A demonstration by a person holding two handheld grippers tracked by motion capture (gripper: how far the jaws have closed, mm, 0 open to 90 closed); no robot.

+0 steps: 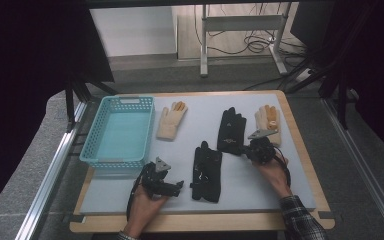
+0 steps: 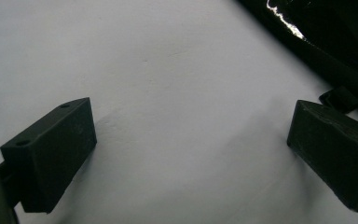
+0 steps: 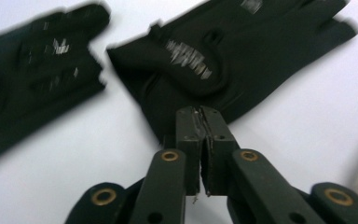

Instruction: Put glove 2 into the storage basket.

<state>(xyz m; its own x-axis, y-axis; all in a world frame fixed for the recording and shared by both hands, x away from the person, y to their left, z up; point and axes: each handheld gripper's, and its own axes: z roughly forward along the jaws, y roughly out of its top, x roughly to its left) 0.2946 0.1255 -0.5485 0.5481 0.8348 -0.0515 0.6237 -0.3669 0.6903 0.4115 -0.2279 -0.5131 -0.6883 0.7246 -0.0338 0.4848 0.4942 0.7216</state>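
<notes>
My right gripper (image 3: 200,116) is clenched on the cuff edge of the far black glove (image 1: 231,131), right of the blue basket (image 1: 117,131), for lifting. My left gripper (image 1: 166,184) rests released, below the basket.

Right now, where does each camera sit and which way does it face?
High view: fixed above the person's side, looking forward and down on the table, blue basket, four gloves; both forearms and hands enter from below.
Left gripper view: rides the left gripper, facing bare tabletop; its fingers stand wide apart.
Right gripper view: rides the right gripper, facing two black gloves; its fingers are shut at the cuff of the far black glove.
Shared: high and right gripper views both show that glove.
</notes>
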